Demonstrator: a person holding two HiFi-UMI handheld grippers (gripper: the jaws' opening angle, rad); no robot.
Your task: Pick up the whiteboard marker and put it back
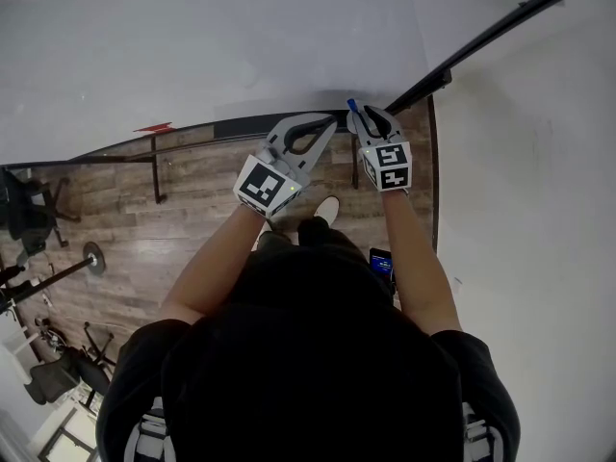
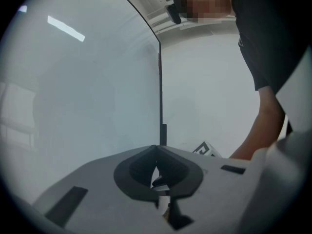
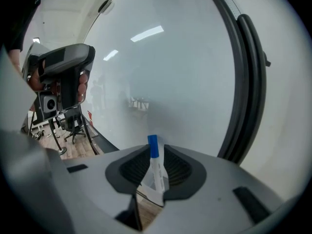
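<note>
The whiteboard marker (image 3: 155, 169), white with a blue cap (image 1: 351, 105), stands tilted between the jaws of my right gripper (image 3: 156, 148). It leans on the right pad, and a sliver of light shows at the left pad, so the jaws stand open around it. In the head view my right gripper (image 1: 358, 114) is at the whiteboard's ledge (image 1: 241, 128), near the board's right end. My left gripper (image 1: 330, 120) is just left of it, shut with nothing in it, tips together (image 2: 156, 149). It also shows in the right gripper view as the left gripper (image 3: 63, 77), with a hand around it.
The whiteboard (image 1: 192, 46) fills the space ahead, with a black frame edge (image 1: 481, 46) on its right and a white wall (image 1: 539, 210) beyond. The board's stand legs (image 1: 156, 171) rest on wooden floor. An office chair (image 1: 29, 210) and gym gear (image 1: 91, 258) sit at the left.
</note>
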